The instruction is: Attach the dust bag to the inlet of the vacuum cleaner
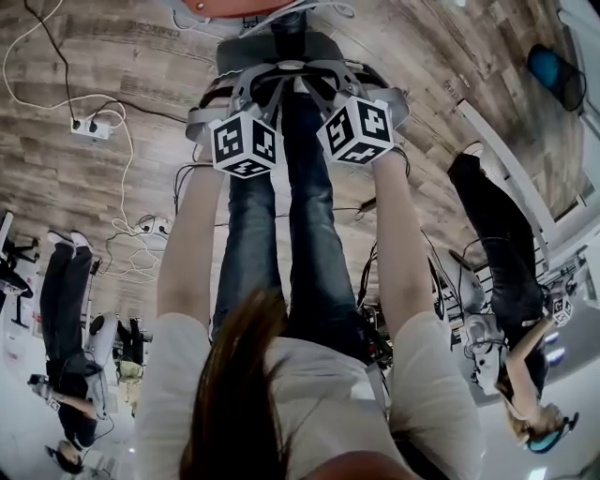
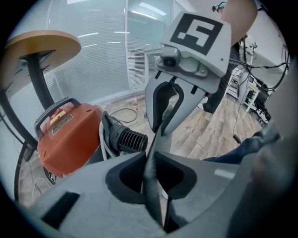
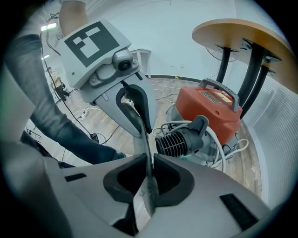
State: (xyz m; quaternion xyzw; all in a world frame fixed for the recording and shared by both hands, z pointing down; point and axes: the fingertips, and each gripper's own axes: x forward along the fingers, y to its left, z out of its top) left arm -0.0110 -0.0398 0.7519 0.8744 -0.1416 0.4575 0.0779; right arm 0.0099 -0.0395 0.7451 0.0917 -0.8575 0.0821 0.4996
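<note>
Fingers of the left gripper (image 2: 151,160) stand almost closed, pinched on a thin dark-grey edge of the dust bag (image 2: 158,135). The right gripper (image 3: 150,169) nips the same sheet the same way, so the bag hangs stretched between the two. In the head view both grippers are out in front of the person, with the grey bag just past them at twelve o'clock and the orange vacuum cleaner (image 1: 230,6) beyond it at the top edge of the frame, standing on the wooden floor (image 1: 94,187).

Seen from the left gripper, the orange body sits at nine o'clock from the fingers, with a black ribbed port (image 2: 132,139) at ten o'clock. I take that port to be the inlet. Seen from the right gripper, the port lies at one o'clock, with the orange body behind it.

As for progress, the bag is picked up and held by both sides near the machine, but it is clear of the port and not touching it. The bag's own opening is not visible in any view. By my reckoning, lining that opening up with the port and pressing it on are both yet to be done.
</note>
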